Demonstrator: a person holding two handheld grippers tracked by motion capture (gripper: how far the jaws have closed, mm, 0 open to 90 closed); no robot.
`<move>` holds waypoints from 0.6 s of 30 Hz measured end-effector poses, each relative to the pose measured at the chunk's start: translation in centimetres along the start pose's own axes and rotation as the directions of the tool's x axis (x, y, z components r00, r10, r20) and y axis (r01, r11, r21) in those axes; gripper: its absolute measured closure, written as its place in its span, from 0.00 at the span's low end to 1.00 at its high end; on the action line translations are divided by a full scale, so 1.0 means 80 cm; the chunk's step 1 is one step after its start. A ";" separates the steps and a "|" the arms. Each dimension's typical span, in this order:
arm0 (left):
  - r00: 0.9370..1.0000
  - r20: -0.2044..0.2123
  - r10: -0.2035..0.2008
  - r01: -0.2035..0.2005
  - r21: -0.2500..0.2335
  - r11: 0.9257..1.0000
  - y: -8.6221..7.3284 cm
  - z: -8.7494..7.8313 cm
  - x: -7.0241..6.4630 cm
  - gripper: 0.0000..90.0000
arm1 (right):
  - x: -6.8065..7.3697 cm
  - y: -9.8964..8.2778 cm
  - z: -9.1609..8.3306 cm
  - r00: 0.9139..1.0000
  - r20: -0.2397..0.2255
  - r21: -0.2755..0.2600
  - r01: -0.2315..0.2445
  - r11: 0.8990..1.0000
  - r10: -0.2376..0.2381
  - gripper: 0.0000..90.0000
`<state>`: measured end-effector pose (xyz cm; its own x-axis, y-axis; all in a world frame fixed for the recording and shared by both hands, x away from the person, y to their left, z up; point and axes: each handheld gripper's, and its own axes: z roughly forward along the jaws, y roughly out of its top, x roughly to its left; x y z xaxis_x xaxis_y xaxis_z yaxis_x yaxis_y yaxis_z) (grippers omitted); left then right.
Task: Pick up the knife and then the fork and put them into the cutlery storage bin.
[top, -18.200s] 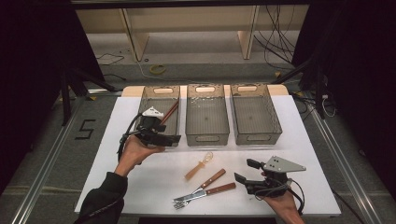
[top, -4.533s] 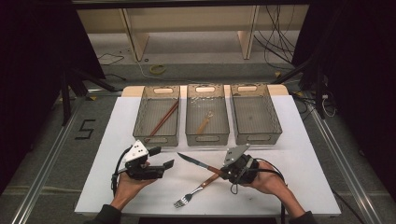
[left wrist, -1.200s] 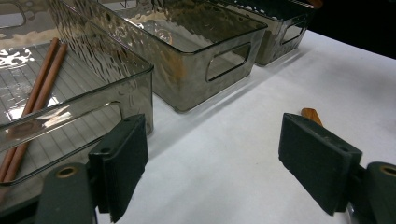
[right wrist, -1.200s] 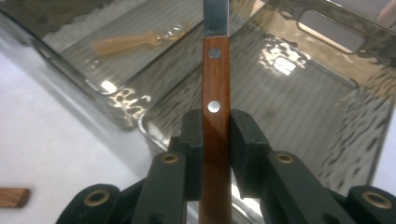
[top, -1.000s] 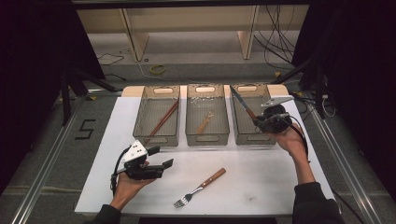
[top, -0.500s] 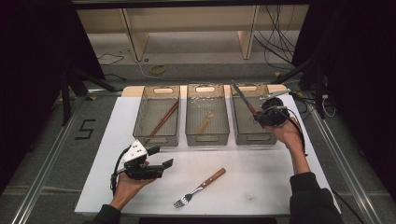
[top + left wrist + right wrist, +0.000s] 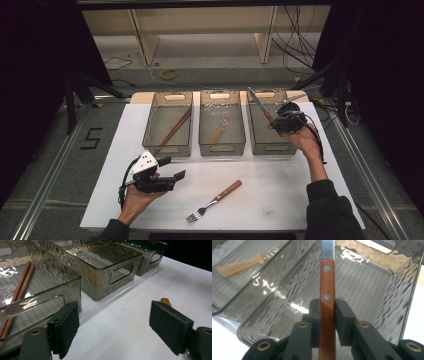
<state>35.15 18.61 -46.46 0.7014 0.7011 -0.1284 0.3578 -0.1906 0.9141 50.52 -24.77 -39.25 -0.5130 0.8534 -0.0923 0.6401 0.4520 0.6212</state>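
**Knife clamped over the right bin, left gripper idle**

My right gripper [image 7: 278, 119] has its pads pressed against both sides of the knife [image 7: 327, 285], gripping the wooden handle just below its lower rivet. I see the blade rising away from the jaws, and in the high view it slants up and to the left above the right bin [image 7: 289, 146]. The knife hangs over that bin's ribbed floor, not touching it as far as I can tell.

My left gripper [image 7: 172, 176] sits in my left hand [image 7: 135, 197] near the front of the table [image 7: 280, 200], jaws standing wide apart with nothing between them. Through them I see bare white table and the tip of a wooden handle.

That handle belongs to the fork [image 7: 214, 201], lying flat on the table between my two hands, tines toward me.

Beyond it stand the other two bins. The left bin [image 7: 162, 148] holds a pair of brown chopsticks [image 7: 173, 129]. The middle bin [image 7: 222, 147] holds a pale spoon [image 7: 219, 132].
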 end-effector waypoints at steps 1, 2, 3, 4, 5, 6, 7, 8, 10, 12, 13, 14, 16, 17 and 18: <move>1.000 0.000 0.000 0.000 0.000 1.000 0.000 0.000 0.000 0.26 | 0.000 0.000 0.001 1.000 0.001 0.003 -0.002 1.000 0.002 0.85; 1.000 0.001 0.000 0.000 0.001 1.000 0.000 0.000 0.000 0.26 | 0.000 0.000 0.003 1.000 0.001 0.008 -0.001 1.000 0.001 0.85; 1.000 0.000 -0.002 0.002 -0.001 1.000 0.000 0.000 0.000 0.26 | 0.000 0.000 0.004 1.000 0.001 0.013 -0.003 1.000 0.003 0.85; 1.000 0.001 0.000 0.000 0.001 1.000 0.000 0.000 0.000 0.26 | 0.000 0.000 0.005 1.000 0.001 0.015 -0.004 1.000 0.004 0.85; 1.000 0.001 -0.004 0.004 -0.002 1.000 0.000 0.000 0.000 0.26 | 0.000 0.000 0.006 1.000 0.000 0.018 -0.006 1.000 0.006 0.85; 1.000 0.001 -0.004 0.004 -0.002 1.000 0.000 0.000 0.000 0.26 | 0.000 0.001 0.007 1.000 -0.001 0.024 -0.006 1.000 0.006 0.85; 1.000 0.001 -0.003 0.003 -0.001 1.000 0.000 0.000 0.000 0.26 | 0.000 0.001 0.008 1.000 0.000 0.030 -0.006 1.000 0.006 0.85; 1.000 0.001 -0.003 0.003 -0.002 1.000 0.000 0.000 0.000 0.26 | 0.000 0.001 0.010 1.000 -0.002 0.035 -0.007 0.999 0.007 0.85; 1.000 0.001 -0.003 0.003 -0.003 1.000 0.000 0.000 0.000 0.26 | 0.000 0.002 0.013 1.000 -0.007 0.047 -0.010 0.999 0.010 0.85; 1.000 0.001 -0.003 0.003 -0.003 1.000 0.000 0.000 0.000 0.26 | 0.000 0.003 0.016 1.000 -0.009 0.057 -0.013 0.998 0.014 0.85; 1.000 0.001 -0.004 0.004 -0.003 1.000 0.000 0.000 0.000 0.26 | 0.001 0.003 0.017 1.000 -0.009 0.058 -0.018 0.998 0.019 0.84; 1.000 0.001 -0.004 0.004 -0.003 1.000 0.000 0.000 0.000 0.26 | 0.000 0.003 0.018 1.000 -0.014 0.062 -0.019 0.998 0.020 0.81; 1.000 0.000 -0.004 0.004 -0.005 1.000 0.000 0.000 0.000 0.26 | 0.001 0.005 0.019 0.999 -0.020 0.056 -0.030 0.998 0.031 0.66; 1.000 -0.001 -0.005 0.005 -0.005 1.000 0.000 0.000 0.000 0.26 | 0.002 0.006 0.018 0.999 -0.028 0.055 -0.022 0.998 0.024 0.63; 1.000 -0.001 -0.004 0.004 -0.005 1.000 0.000 0.000 0.000 0.26 | 0.004 0.008 0.016 1.000 -0.022 0.049 -0.011 0.999 0.012 0.61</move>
<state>35.16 18.63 -46.43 0.6993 0.7026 -0.1319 0.3578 -0.1843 0.9154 51.47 -23.90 -39.88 -0.5177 0.8529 -0.0675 0.6733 0.4548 0.5830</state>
